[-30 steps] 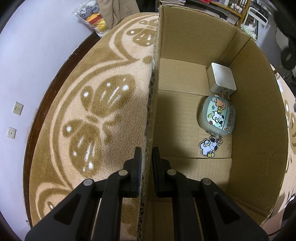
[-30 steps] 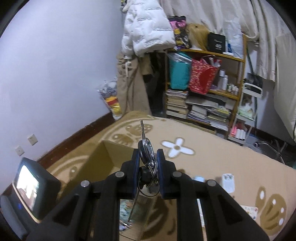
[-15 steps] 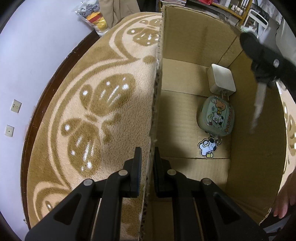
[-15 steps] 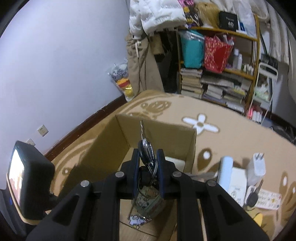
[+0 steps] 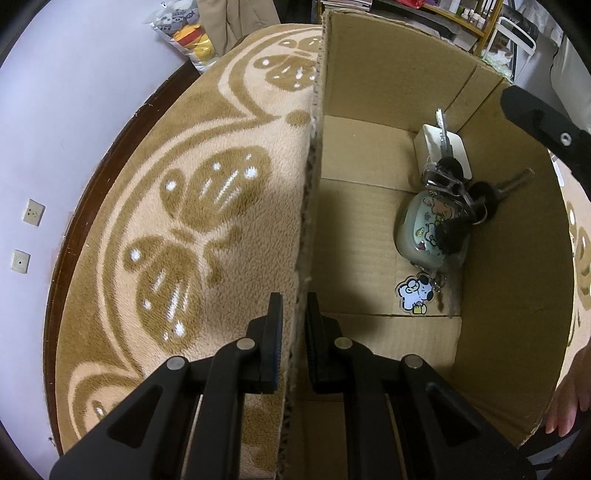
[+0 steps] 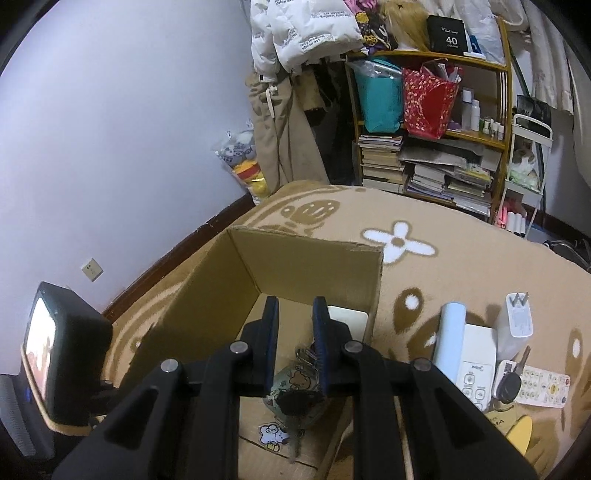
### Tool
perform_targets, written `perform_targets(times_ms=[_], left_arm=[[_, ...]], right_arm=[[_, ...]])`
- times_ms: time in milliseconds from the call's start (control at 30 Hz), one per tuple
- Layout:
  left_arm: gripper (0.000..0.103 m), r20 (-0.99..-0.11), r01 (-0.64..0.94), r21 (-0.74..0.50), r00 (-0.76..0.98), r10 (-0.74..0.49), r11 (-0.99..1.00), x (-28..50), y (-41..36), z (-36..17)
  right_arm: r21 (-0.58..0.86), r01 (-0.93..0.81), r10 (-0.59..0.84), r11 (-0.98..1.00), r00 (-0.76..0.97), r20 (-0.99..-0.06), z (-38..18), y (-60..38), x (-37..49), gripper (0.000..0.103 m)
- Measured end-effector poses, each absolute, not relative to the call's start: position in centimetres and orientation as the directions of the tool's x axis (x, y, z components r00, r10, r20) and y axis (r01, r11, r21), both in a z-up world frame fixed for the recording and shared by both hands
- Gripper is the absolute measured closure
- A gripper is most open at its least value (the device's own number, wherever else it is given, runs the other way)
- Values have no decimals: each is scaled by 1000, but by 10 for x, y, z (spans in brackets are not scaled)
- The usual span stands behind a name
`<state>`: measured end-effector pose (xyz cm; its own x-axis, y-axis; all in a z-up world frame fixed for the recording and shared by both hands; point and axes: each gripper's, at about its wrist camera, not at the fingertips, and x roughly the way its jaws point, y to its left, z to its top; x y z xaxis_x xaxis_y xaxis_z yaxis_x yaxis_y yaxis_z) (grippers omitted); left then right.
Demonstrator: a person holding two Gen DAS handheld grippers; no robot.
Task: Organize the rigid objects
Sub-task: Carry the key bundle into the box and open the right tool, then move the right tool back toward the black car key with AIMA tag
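One wall of the open brown cardboard box (image 5: 369, 110) is pinched by the nearly closed left gripper (image 5: 293, 317). Above, the right gripper (image 6: 294, 332) is held parted and empty. Inside, the bunch of silver keys (image 5: 448, 177) is laid across the green cartoon case (image 5: 430, 229), blades pointing away. Beyond, beige patterned carpet (image 5: 184, 221) is spread toward a cluttered wooden bookshelf (image 6: 436, 147).

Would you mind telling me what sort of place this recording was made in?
Most likely a lived-in bedroom or private room at home: a patterned plush rug, a wooden shelf crammed with books and bags, and a puffy white jacket hanging beside it.
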<state>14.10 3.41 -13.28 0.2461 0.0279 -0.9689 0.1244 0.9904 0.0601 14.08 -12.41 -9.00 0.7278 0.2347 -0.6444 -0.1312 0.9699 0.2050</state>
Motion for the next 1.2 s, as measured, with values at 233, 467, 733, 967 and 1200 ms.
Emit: perform_targets(times_ms=[233,467,733,967,1200], left_arm=[[92,-969,125,61,246,28,990,141,34,-133],[92,-969,126,61,247,28,990,141,35,-133],[92,-969,124,55,248,23,991,141,37,-134],[91,-968,128,60,249,26,990,140,36,-133],[91,-967,133,66,252,31,989,138,36,-132]], right_arm=[[176,-109,198,978,743,-639,-79,-136,129,66],[178,-33,142,983,754,-642,-81,-169,117,43],[175,105,43,979,732,-680,-107,-217,105,40],[161,173,-4,972,693,-721,-132,-246,96,40],[120,200,-43,972,660,-750,-150,-261,94,40]])
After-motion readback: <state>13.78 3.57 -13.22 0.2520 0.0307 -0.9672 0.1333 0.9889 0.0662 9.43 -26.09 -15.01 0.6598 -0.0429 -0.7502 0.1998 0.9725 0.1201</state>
